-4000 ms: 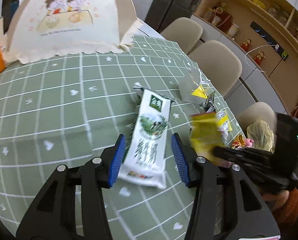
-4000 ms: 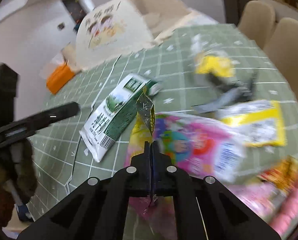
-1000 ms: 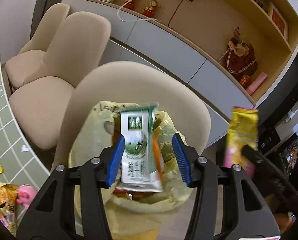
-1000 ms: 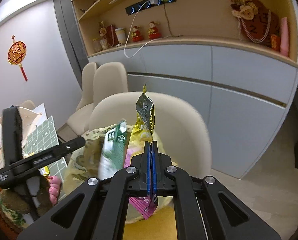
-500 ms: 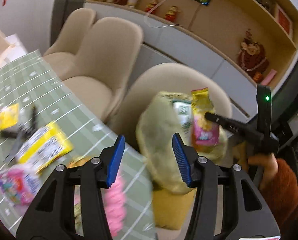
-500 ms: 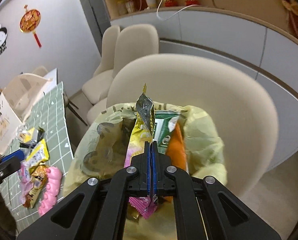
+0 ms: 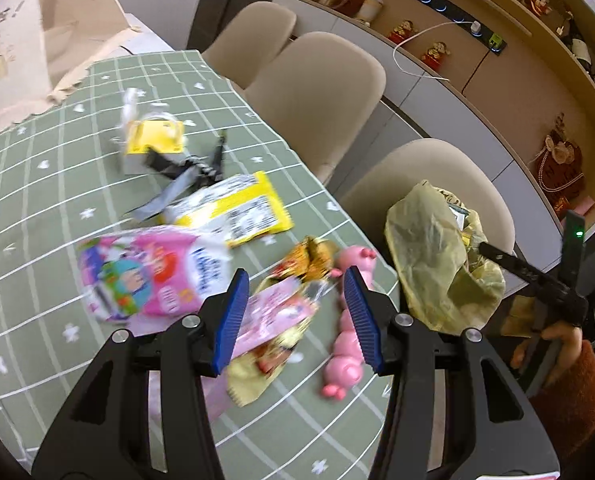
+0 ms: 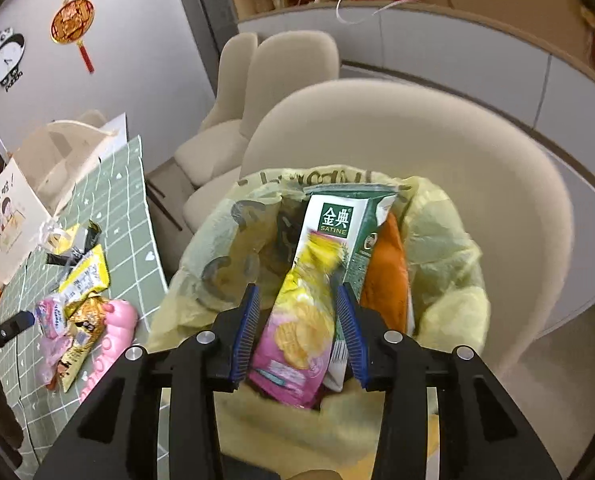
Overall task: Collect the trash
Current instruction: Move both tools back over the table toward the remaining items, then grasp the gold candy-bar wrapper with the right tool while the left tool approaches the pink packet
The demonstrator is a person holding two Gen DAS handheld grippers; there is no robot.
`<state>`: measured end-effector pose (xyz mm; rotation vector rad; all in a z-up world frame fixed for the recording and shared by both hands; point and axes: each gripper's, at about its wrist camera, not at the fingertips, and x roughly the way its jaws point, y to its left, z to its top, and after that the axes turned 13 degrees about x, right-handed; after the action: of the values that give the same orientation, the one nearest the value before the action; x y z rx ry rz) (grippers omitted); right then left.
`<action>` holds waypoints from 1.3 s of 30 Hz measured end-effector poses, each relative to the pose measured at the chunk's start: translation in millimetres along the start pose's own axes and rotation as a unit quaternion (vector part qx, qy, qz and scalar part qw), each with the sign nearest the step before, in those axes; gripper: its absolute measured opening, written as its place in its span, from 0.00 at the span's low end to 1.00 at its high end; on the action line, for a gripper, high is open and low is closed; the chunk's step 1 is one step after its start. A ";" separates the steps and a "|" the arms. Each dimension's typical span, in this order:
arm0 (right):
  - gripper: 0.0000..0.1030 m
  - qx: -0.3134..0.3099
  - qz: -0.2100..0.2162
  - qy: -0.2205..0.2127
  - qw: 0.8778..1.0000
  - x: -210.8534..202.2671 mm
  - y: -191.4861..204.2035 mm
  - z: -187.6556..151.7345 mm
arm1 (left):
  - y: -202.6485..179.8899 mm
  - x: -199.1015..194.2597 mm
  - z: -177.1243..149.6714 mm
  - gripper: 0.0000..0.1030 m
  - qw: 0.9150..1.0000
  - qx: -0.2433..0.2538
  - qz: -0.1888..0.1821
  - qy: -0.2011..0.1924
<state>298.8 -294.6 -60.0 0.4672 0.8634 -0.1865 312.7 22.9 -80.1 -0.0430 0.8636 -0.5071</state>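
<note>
Right gripper (image 8: 297, 332) parked over the yellow trash bag (image 8: 449, 248), jaws just sprung apart, pink-and-yellow snack packet (image 8: 301, 320) loose between them and sliding down into the bag next to the green milk carton (image 8: 337, 224) and something orange; pads not pressing on it. So, taking the bag as the anchor: everything left to collect lies to the table side of it, on the green checked surface (image 7: 37, 216). Left gripper (image 7: 293, 316) already over there, jaws about half open with nothing clamped, hanging right above a pale pink wrapper (image 7: 277, 316), which runs roughly along the line the gripper points, tipped a bit toward the bag. Pink pig toy (image 7: 349, 344) just bag-side of that wrapper, bigger pink pouch (image 7: 145, 276) farther from the bag, yellow packet (image 7: 233, 208) beyond those. Left hand clearly nearer for the next grab, probably a straight drop and squeeze across the wrapper's narrow width.
</note>
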 end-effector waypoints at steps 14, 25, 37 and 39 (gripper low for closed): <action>0.47 -0.008 0.114 -0.027 0.993 -50.2 69.2 -58.0 | 70.0 -63.1 -47.5 0.46 0.995 -0.018 0.096 0.017; 0.52 -0.091 0.113 0.012 0.989 -36.5 133.1 -105.0 | 95.6 -49.7 -42.1 0.46 0.996 0.002 0.085 0.030; 0.52 -0.111 0.073 0.037 0.990 -12.1 159.2 -137.6 | 92.2 -32.3 -39.8 0.46 0.998 0.019 0.049 0.041; 0.51 -0.120 0.050 0.043 0.991 -1.6 169.9 -139.6 | 92.4 -35.5 -42.9 0.46 0.998 0.020 0.049 0.038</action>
<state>260.1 -79.3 -82.3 0.2939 0.9301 0.0312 299.8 127.2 -104.8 0.0557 0.9250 -0.4357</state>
